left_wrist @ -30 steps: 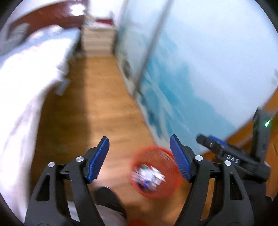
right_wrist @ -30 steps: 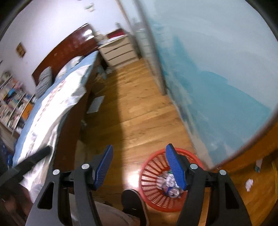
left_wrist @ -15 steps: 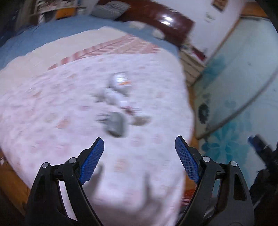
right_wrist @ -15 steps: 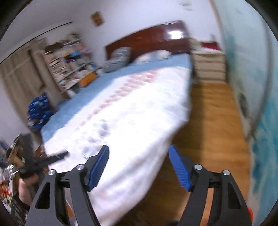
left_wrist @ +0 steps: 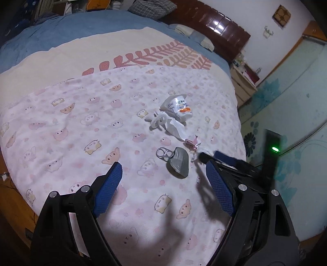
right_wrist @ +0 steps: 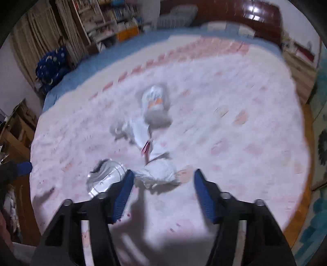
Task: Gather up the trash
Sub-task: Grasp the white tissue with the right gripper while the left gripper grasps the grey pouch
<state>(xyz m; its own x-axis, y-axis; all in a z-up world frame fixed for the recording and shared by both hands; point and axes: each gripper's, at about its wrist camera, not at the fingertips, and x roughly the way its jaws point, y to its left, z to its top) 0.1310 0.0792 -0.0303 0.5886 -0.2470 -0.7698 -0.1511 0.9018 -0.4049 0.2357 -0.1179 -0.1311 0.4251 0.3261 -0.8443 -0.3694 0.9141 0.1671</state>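
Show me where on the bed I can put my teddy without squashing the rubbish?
The bare patch is the pink bear-print blanket left of the litter, up to the leaf-patterned strip. It is crowded near the bed's right edge: yogurt cup, crumpled wrapper, can lid and both open hand-held grippers.

— What sort of place is being shown?
— A bedroom at home. A big bed point(left_wrist: 102, 86) is being covered by a bear blanket point(left_wrist: 85, 131), with a pillow point(left_wrist: 152, 8) and bookshelves point(right_wrist: 114, 18) nearby.

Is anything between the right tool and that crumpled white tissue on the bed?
Nothing visible: the right tool hangs open before the crumpled white tissue. A crushed silver can lies just outside its left finger.
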